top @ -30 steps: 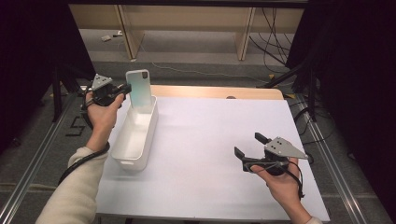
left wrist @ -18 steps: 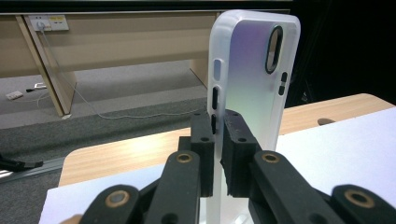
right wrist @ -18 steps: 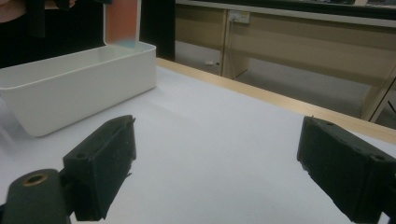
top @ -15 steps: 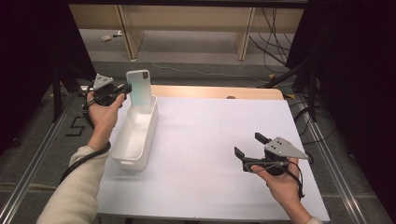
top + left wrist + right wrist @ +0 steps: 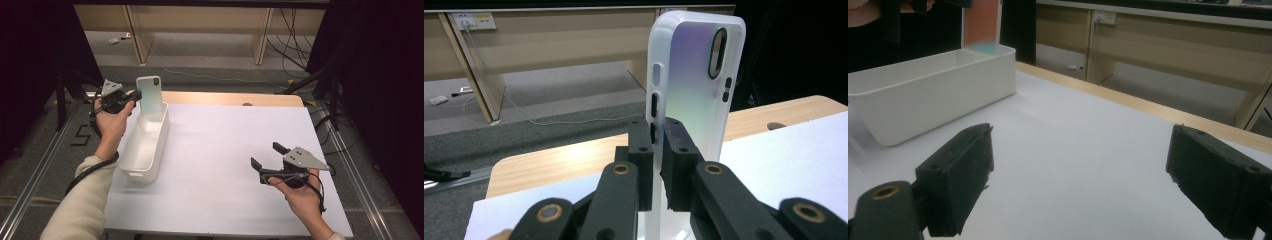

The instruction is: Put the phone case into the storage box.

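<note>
A translucent phone case with a camera cut-out stands upright over the far end of a white oblong bin, its lower end dipping inside the rim. My left gripper is shut on the case's side edge. In the left gripper view the two pads pinch that edge of the case by the button slots. My right gripper rests open above the table's front right with nothing between its jaws. The right gripper view looks past the gripper toward the bin and the case.
A white sheet covers the table, with a strip of bare wood along the far edge. Beyond it lie a grey floor, cables and wooden furniture legs. Dark stands flank both sides.
</note>
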`<state>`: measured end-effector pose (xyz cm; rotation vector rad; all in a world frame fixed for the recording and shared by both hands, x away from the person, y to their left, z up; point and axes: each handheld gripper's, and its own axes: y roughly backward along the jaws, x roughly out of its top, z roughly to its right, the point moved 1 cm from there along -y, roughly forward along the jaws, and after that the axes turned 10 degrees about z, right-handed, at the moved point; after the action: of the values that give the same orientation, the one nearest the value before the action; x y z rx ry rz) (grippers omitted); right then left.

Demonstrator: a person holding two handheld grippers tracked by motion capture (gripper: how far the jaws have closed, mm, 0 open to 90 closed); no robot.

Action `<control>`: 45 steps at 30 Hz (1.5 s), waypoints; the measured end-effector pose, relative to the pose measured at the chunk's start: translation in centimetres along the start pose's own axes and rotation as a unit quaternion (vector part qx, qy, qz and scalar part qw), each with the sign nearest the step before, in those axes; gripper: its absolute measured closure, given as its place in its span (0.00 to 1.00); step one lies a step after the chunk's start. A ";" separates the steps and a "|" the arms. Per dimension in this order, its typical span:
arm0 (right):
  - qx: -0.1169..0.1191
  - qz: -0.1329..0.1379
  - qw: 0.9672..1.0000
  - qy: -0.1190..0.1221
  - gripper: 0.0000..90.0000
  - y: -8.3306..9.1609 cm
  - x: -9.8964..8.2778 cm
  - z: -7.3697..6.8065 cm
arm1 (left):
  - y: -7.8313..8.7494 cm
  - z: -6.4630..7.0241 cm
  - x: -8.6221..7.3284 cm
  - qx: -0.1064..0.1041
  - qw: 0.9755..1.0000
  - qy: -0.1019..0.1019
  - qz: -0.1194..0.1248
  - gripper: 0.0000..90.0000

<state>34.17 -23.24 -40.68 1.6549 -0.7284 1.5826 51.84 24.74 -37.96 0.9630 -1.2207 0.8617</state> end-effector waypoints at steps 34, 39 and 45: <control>0.002 -0.002 1.000 -0.004 0.14 -0.1 -0.1 0.1 | -1.9 -0.2 -0.9 0.007 1.000 -0.013 -0.013 0.93; 0.000 0.003 1.000 -0.007 0.14 -0.1 -0.1 0.2 | -2.2 -0.4 -1.2 0.011 1.000 -0.011 -0.017 0.93; 0.002 0.002 1.000 -0.007 0.14 -0.1 -0.1 0.2 | -2.4 -0.5 -1.4 0.015 1.000 -0.010 -0.020 0.93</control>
<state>34.35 -23.32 -40.83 1.6705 -0.7377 1.5771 54.04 24.31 -39.71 1.0194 -1.2047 0.8427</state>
